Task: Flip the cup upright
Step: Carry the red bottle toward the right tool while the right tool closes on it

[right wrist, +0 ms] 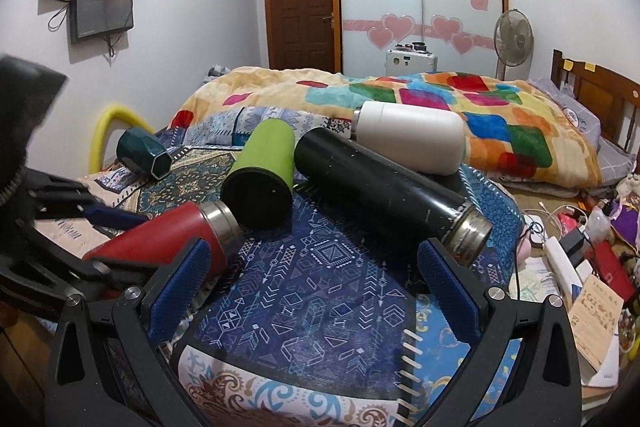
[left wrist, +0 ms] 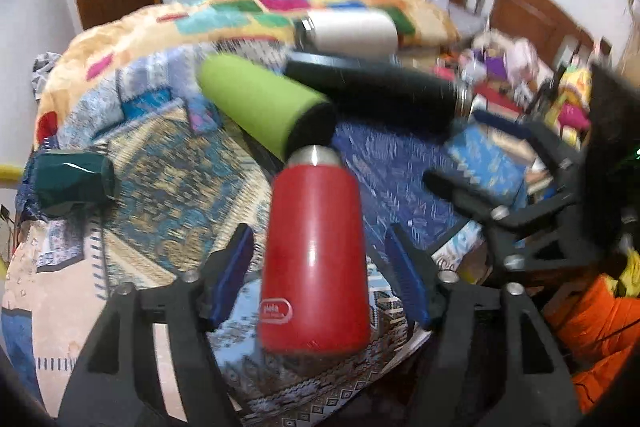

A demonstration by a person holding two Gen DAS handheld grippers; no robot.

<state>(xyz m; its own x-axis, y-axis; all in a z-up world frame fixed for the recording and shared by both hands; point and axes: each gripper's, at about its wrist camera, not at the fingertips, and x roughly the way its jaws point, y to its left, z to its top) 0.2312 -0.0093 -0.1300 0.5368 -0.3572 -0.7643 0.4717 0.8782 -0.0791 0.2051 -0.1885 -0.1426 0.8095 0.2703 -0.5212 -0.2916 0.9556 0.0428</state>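
A red flask [left wrist: 316, 259] lies on its side on the patterned cloth, steel neck pointing away. My left gripper [left wrist: 320, 279] is open, its blue pads on either side of the flask body with gaps on both sides. The red flask also shows in the right wrist view [right wrist: 168, 239], with the left gripper [right wrist: 80, 227] around it. My right gripper [right wrist: 316, 291] is open and empty above the blue cloth [right wrist: 320, 287], just right of the red flask. A green cup [right wrist: 260, 171], a black flask [right wrist: 384, 191], a white flask [right wrist: 412, 137] and a dark teal cup [right wrist: 142, 153] all lie on their sides.
A colourful quilt [right wrist: 440, 103] covers the bed behind the cups. Clutter of boxes, cables and papers [right wrist: 580, 267] lies to the right. A yellow foam tube [right wrist: 108, 123] stands at the left. A fan [right wrist: 514, 39] and wardrobe are at the back.
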